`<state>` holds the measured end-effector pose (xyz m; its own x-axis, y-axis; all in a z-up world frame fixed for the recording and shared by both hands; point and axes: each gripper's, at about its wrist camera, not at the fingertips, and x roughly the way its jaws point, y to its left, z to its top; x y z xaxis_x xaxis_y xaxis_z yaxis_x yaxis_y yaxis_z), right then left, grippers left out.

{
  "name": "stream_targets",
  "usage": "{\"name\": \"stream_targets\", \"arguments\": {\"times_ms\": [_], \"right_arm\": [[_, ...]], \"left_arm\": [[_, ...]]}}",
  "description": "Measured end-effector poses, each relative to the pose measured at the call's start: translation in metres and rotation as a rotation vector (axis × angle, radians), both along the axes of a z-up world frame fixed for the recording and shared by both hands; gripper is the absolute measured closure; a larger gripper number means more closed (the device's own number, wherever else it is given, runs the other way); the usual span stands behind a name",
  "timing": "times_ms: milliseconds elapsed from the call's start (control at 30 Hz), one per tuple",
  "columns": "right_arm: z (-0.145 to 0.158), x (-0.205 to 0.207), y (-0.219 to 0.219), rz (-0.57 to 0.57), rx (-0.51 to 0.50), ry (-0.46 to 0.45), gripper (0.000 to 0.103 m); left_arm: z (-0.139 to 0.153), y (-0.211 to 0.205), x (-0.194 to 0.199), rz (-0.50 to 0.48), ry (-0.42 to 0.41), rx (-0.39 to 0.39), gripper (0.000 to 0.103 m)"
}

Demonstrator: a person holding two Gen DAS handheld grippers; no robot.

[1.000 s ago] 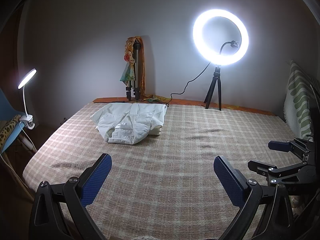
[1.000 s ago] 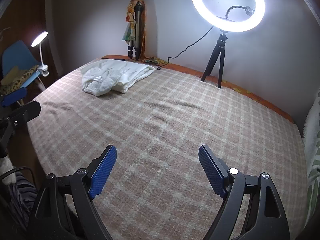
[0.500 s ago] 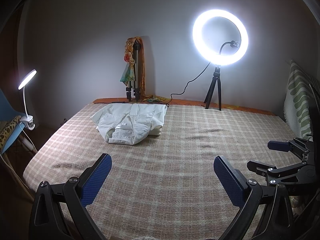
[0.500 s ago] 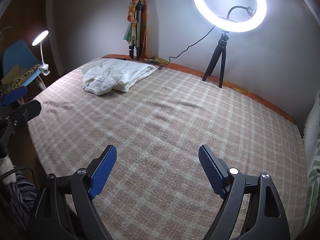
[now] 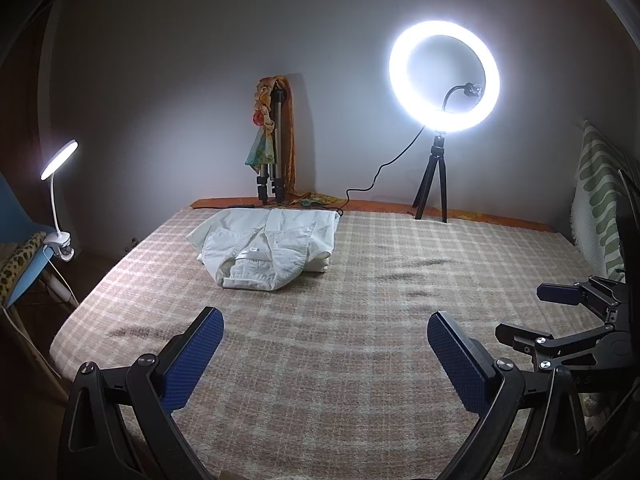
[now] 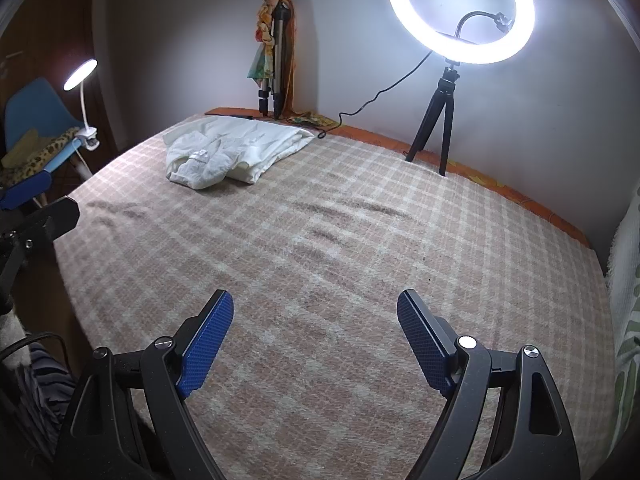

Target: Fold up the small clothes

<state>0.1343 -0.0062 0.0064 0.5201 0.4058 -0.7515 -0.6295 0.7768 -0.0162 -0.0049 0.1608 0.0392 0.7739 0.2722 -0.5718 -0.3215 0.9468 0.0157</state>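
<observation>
A white folded garment (image 5: pixel 266 246) lies on the plaid blanket (image 5: pixel 360 320) at the far left of the bed; it also shows in the right wrist view (image 6: pixel 232 152). My left gripper (image 5: pixel 325 322) is open and empty, low over the near part of the bed, well short of the garment. My right gripper (image 6: pixel 315 300) is open and empty over the near middle of the blanket. The right gripper also shows at the right edge of the left wrist view (image 5: pixel 532 312), and the left gripper's fingers (image 6: pixel 28 192) at the left edge of the right wrist view.
A lit ring light on a black tripod (image 5: pixel 444 80) stands at the back right by the wall. A folded tripod draped with a scarf (image 5: pixel 274 144) leans at the back. A clip lamp (image 5: pixel 58 160) on a blue chair stands left. A green-patterned cushion (image 5: pixel 600 200) is at the right.
Both views have shifted only slightly; the right wrist view has crept a little toward the garment. Both grippers stay open and empty.
</observation>
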Motion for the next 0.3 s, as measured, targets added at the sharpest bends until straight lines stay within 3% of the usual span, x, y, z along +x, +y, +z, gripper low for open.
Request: {"name": "stream_targets", "arguments": {"times_ms": [300], "right_arm": [[-0.0027, -0.0005, 0.0035, 0.017, -0.016, -0.010, 0.019]], "left_arm": [[-0.0010, -0.0004, -0.0004, -0.004, -0.001, -0.005, 0.000]]}}
